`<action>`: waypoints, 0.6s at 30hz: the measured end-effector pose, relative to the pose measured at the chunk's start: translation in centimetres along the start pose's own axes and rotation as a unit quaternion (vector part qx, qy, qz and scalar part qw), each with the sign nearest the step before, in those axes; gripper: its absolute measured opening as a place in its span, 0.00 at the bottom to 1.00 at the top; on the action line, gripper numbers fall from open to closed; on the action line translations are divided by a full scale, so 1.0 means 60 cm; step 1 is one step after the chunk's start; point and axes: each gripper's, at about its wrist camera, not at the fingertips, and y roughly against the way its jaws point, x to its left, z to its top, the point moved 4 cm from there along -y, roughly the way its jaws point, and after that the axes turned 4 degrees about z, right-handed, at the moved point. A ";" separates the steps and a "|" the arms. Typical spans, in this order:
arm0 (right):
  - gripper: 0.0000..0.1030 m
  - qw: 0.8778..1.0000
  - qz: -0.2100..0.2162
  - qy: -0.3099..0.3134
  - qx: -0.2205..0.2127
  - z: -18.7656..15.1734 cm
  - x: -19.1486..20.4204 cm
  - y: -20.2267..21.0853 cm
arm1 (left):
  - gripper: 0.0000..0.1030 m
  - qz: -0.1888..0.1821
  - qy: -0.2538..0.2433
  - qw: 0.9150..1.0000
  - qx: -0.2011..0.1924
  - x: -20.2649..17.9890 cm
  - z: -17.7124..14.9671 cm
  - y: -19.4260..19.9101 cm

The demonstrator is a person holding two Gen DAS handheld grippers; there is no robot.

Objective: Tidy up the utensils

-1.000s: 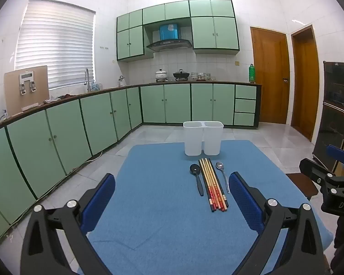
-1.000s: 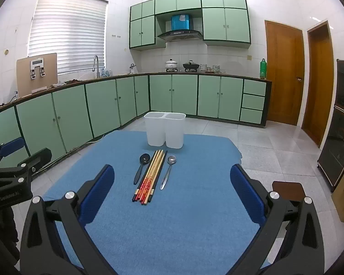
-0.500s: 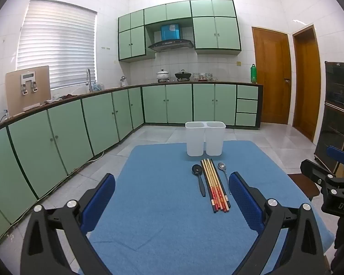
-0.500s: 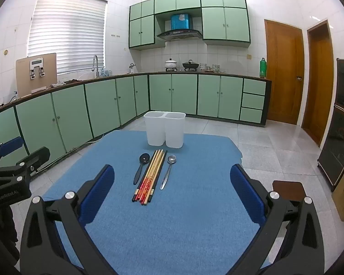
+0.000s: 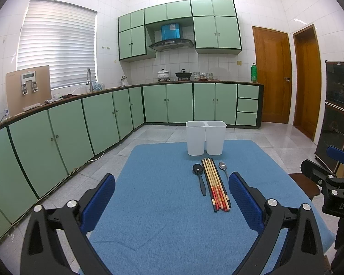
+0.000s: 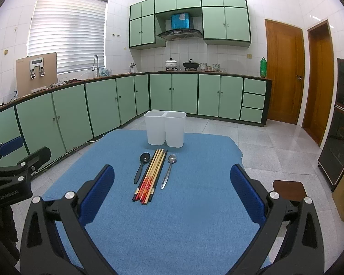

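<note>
Both the left gripper (image 5: 172, 197) and right gripper (image 6: 172, 188) hover spread, blue-padded, holding nothing. At twelve o'clock on the blue cloth (image 6: 183, 217) lie slender chopsticks (image 6: 150, 175) between a black spoon (image 6: 141, 166) and a steel spoon (image 6: 169, 169), before a white twin-bin holder (image 6: 165, 131); green cabinets (image 6: 103, 105) beyond.

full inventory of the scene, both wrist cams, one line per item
utensil holder: 1, white, two compartments, far end of the cloth
chopsticks: a bundle, wood with red and black ends, mid-cloth in front of the holder
black spoon: 1, black, lying left of the chopsticks
metal spoon: 1, silver, lying right of the chopsticks
cloth: 1, blue, covering the table
cabinets: many, green, along the walls
doors: 2, brown wood, right wall
bottle: 1, green, counter end
left gripper: 1, black with blue pads, open above the cloth
right gripper: 1, same, open above the cloth
</note>
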 end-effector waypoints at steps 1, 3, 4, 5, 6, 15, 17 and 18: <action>0.95 1.000 0.000 0.000 0.000 0.000 0.000 0.000 | 0.94 0.000 0.000 1.000 0.000 0.001 0.000 0.000; 0.95 1.000 0.001 -0.001 0.001 0.000 0.000 0.000 | 0.94 0.000 0.000 1.000 0.000 -0.001 0.001 0.000; 0.95 1.000 0.001 0.000 0.001 0.001 0.000 0.000 | 0.94 0.000 0.000 1.000 0.001 0.000 0.001 -0.001; 0.95 1.000 0.001 0.000 0.000 0.000 0.000 0.000 | 0.94 0.000 0.000 1.000 0.000 -0.001 0.001 0.000; 0.95 1.000 0.001 0.000 0.001 -0.003 0.000 0.001 | 0.94 0.000 0.000 1.000 0.000 -0.001 0.001 0.000; 0.95 1.000 0.001 0.000 0.001 -0.003 0.000 0.000 | 0.94 0.000 0.000 1.000 0.000 -0.001 0.000 -0.002; 0.95 1.000 0.001 0.000 0.001 -0.003 0.001 0.000 | 0.94 0.000 0.000 1.000 0.001 0.000 -0.001 -0.004; 0.95 1.000 0.001 0.000 0.002 -0.006 0.002 -0.001 | 0.94 0.000 -0.001 1.000 0.001 0.000 0.001 0.000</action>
